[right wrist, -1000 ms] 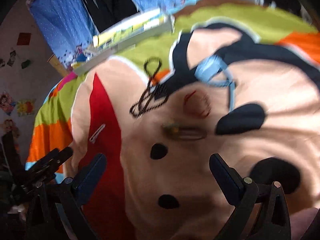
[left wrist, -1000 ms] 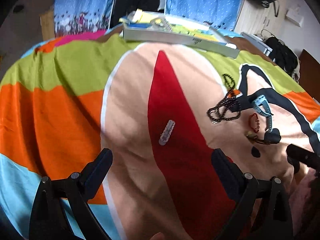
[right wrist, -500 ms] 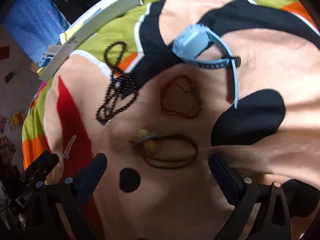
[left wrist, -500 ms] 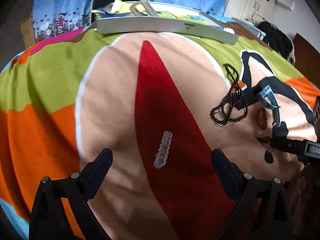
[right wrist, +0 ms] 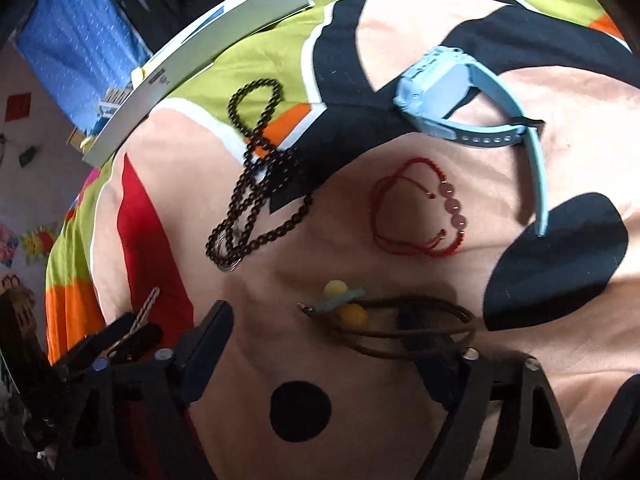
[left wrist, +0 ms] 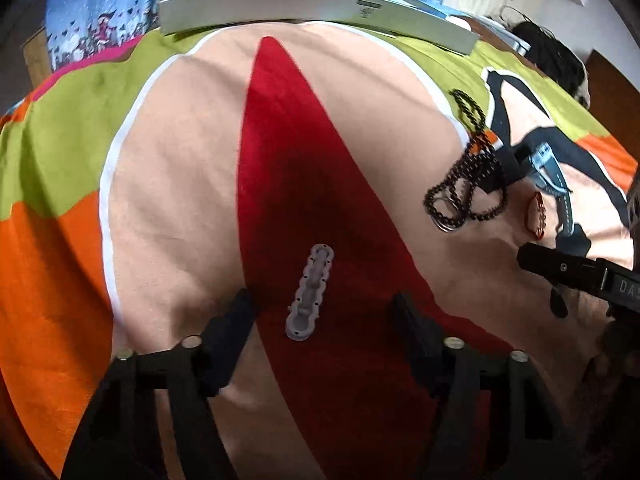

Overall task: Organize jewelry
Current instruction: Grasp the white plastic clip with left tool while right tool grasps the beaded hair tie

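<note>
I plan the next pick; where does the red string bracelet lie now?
Right wrist view, centre: the red string bracelet with pink beads lies between the black bead necklace and the light blue watch.

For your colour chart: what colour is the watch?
Light blue; the watch shows best in the right wrist view.

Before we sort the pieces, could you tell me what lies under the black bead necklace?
A metal ring peeks out beneath the black bead necklace, both resting on the printed blanket. Anything else under the beads is covered.
</note>
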The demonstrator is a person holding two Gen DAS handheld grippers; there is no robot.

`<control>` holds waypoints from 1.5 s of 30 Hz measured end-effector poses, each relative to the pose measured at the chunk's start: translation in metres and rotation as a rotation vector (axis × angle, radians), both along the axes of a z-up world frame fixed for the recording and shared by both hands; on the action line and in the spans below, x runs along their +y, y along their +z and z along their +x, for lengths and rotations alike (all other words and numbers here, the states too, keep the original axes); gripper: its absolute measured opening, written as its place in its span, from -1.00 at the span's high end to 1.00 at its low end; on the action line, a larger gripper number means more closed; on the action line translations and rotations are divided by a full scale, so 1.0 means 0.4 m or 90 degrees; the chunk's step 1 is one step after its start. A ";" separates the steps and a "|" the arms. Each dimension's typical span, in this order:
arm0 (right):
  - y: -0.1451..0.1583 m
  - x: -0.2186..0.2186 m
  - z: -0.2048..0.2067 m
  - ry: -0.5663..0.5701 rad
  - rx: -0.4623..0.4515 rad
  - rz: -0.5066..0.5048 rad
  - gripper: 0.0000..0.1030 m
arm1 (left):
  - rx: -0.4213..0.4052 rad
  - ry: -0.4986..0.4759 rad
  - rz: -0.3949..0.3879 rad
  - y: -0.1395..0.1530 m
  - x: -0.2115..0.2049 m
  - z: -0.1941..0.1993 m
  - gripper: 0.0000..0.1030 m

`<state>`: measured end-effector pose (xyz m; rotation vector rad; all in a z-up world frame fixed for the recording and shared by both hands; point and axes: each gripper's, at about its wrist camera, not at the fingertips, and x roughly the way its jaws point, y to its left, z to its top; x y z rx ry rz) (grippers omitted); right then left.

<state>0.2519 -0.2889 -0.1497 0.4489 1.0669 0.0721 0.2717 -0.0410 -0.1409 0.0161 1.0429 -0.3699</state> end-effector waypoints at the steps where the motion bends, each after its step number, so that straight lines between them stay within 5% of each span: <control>1: 0.000 -0.007 -0.002 -0.008 -0.001 0.003 -0.40 | 0.001 0.006 -0.005 -0.001 0.006 0.003 -0.01; 9: -0.001 -0.039 -0.009 -0.054 -0.002 0.017 0.08 | 0.013 -0.028 -0.013 -0.002 -0.012 -0.008 0.62; 15: -0.004 -0.034 -0.004 -0.044 0.004 0.015 0.46 | 0.021 -0.024 -0.022 -0.006 -0.002 -0.008 0.75; 31: 0.035 0.071 0.011 0.095 -0.050 -0.008 0.51 | 0.002 -0.055 -0.033 0.019 -0.034 -0.037 0.76; 45: 0.114 0.172 -0.017 0.198 -0.174 -0.161 0.51 | -0.075 0.002 -0.043 0.084 -0.017 -0.057 0.77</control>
